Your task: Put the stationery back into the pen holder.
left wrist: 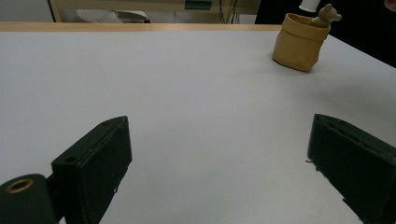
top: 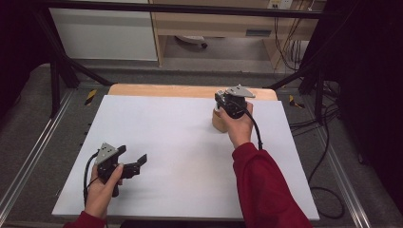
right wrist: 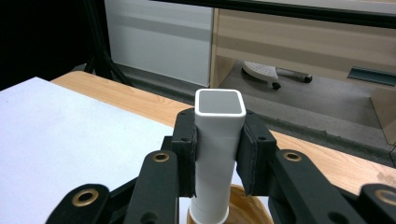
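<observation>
Right gripper is clamped on a white square tube: hollow, rounded corners, grey inside, upright at centre frame in the right gripper view, its lower end inside a tan pot. In the high view the pot sits upper right of centre on the white table. Left gripper, lower left, is wide open and holds nothing.

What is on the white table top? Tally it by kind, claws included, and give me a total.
Tan bag-shaped pot: 1
Small tan bear figure at the pot's rim: 1
White square plastic tube, clamped above the pot: 1
Black claws: 2, the open left claw and the right claw shut on the tube
Total: 5
</observation>
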`<control>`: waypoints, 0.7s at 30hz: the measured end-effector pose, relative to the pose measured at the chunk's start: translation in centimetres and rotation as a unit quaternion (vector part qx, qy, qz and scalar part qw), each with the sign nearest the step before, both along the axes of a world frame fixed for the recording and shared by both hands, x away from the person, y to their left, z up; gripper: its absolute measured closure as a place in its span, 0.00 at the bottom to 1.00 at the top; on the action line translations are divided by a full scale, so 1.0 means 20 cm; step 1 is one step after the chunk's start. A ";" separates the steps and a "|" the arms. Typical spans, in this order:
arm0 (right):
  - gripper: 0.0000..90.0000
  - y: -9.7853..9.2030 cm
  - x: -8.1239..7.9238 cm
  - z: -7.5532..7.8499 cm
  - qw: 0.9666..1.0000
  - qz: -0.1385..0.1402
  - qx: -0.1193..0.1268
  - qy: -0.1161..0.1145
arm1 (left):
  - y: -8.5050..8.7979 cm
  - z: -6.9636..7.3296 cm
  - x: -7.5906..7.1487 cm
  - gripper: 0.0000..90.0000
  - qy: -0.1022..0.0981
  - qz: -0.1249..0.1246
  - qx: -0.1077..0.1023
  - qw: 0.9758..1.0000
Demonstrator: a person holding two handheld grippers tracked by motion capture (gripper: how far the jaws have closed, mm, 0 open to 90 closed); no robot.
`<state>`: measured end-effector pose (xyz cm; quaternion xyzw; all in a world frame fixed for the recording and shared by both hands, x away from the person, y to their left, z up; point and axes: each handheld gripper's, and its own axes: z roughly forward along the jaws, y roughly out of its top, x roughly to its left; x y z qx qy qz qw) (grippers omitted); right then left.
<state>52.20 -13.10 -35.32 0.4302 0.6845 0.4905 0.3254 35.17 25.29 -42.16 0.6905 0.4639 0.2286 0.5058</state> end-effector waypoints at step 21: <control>0.79 0.01 0.03 -0.06 0.999 -0.004 -0.042 0.007 | 0.00 0.00 0.00 0.07 0.001 -0.003 0.000 1.000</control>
